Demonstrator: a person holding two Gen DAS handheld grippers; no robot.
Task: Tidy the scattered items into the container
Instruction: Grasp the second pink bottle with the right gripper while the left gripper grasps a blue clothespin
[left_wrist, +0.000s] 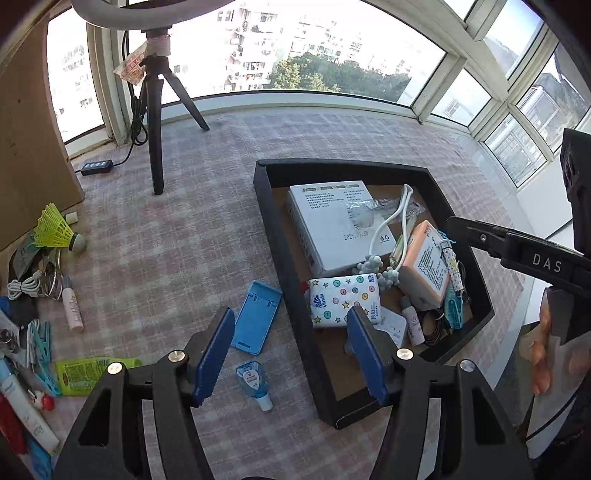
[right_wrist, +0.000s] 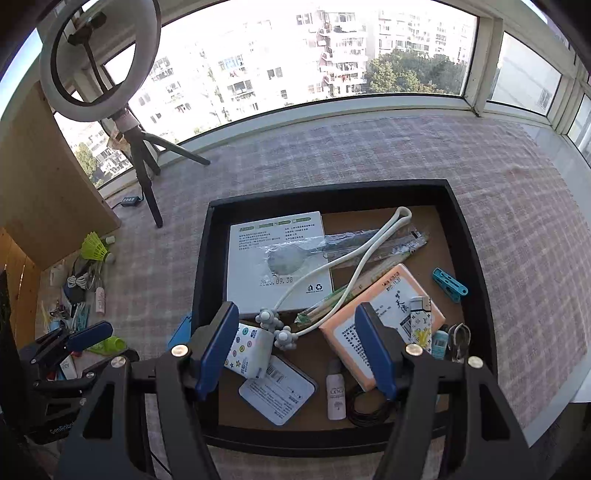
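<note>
We hold both tongs wide and empty: the right tongs (right_wrist: 297, 347) hang over the black container (right_wrist: 476, 266), the left tongs (left_wrist: 291, 354) straddle its near wall above the desk (left_wrist: 166, 221), presumably between drop-offs. Inside we count one white box (right_wrist: 277, 258), one orange pack (right_wrist: 388, 317), one starred tissue pack (right_wrist: 247, 349) and one blue clip (right_wrist: 448, 284). Still scattered outside lie one blue phone stand (left_wrist: 255, 317), one sanitizer bottle (left_wrist: 253, 384) and one yellow shuttlecock (left_wrist: 55, 229).
</note>
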